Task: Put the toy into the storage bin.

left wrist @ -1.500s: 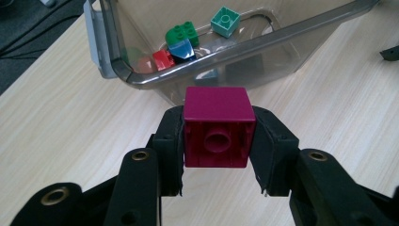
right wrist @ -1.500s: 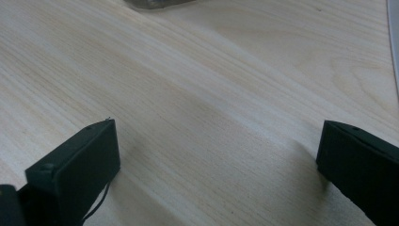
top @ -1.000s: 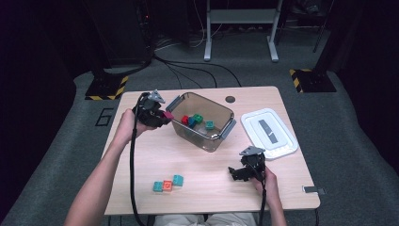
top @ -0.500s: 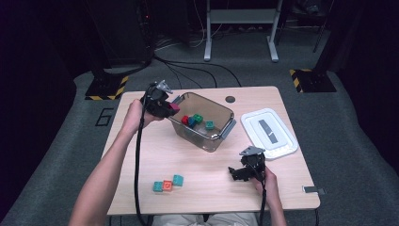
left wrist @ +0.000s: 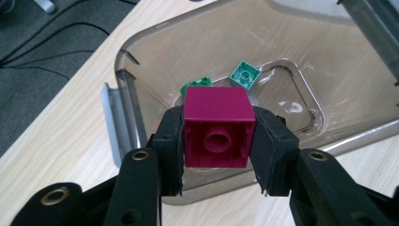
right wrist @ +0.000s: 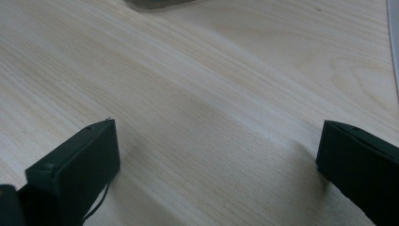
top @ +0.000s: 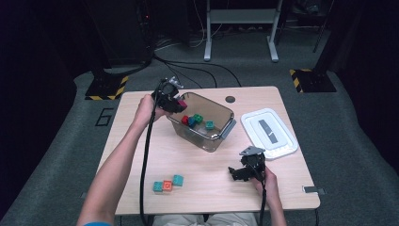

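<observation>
Now left gripper (left wrist: 217, 141) jaws clamp a magenta block (left wrist: 217, 127) seemingly above the bin (left wrist: 329, 61); right gripper (right wrist: 219, 174) jaws gape.

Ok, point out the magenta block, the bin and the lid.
magenta block (left wrist: 215, 126), left gripper view, hollow underside between the fingers
bin (top: 225, 110), high view, far rim
lid (top: 282, 148), high view, near white edge

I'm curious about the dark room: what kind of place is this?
Probably a lab or workshop set up for recording. A wooden table stands on grey carpet, black-and-yellow striped stand feet sit behind it, and cables trail across the floor.
</observation>
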Tool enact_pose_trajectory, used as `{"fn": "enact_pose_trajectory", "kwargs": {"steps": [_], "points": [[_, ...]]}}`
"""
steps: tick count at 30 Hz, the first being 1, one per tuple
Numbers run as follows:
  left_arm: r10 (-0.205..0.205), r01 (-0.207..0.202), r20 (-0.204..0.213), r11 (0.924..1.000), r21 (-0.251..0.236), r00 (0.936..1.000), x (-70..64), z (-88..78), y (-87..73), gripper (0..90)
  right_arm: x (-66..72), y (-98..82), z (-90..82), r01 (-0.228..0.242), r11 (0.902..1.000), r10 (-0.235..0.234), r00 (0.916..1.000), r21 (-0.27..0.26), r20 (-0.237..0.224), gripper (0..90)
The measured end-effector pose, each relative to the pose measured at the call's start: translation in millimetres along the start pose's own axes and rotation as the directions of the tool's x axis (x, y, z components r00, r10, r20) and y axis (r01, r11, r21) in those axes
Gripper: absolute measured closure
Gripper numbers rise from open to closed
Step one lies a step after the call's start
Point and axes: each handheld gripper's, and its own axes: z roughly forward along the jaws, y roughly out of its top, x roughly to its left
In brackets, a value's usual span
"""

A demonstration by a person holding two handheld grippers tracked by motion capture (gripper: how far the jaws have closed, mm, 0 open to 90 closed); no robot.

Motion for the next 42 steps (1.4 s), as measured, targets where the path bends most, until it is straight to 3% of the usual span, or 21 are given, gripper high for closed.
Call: {"fn": "enact_pose_trajectory", "kwargs": {"steps": [13, 18, 19, 22, 25, 30, 42], "points": [[-0.053, 0.052, 0.008, 0.9971, 0.056, 0.9986, 4.5, 37.5, 8.2, 58.5, 0.1, -0.1, 0.0, -0.002, 1.0, 0.002, 1.0, 0.0, 0.0, 0.0], [-0.071, 0.069, 0.031, 0.9953, 0.068, 0.997, 4.7, 50.3, 9.5, 58.1, 0.2, 0.0, -0.2, -0.003, 1.0, 0.003, 1.0, 0.002, -0.001, 0.0], [-0.082, 0.08, 0.03, 0.9944, 0.069, 0.9961, 4.6, 52.0, 9.8, 56.1, 0.2, 0.0, -0.2, -0.003, 1.0, 0.003, 1.0, 0.002, -0.001, 0.0], [-0.099, 0.098, 0.022, 0.9926, 0.072, 0.9948, 3.3, 54.2, 10.0, 38.4, -0.1, -0.1, -0.1, 0.0, 1.0, 0.0, 1.0, 0.001, -0.002, 0.0], [-0.108, 0.106, 0.017, 0.9922, 0.065, 0.994, 2.1, 50.2, 9.1, 25.3, -0.1, -0.1, -0.1, 0.0, 1.0, 0.0, 1.0, 0.001, -0.002, 0.0], [-0.101, 0.1, 0.019, 0.994, 0.044, 0.9947, -2.4, 37.3, 4.1, 17.0, 0.2, -0.1, -0.1, -0.003, 1.0, 0.003, 1.0, 0.001, 0.0, 0.0], [-0.043, 0.043, -0.009, 0.9991, -0.009, 0.9991, -14.4, -11.8, -19.5, 12.9, 0.0, -0.1, -0.1, -0.001, 1.0, 0.001, 1.0, 0.0, 0.0, 0.0]]}}
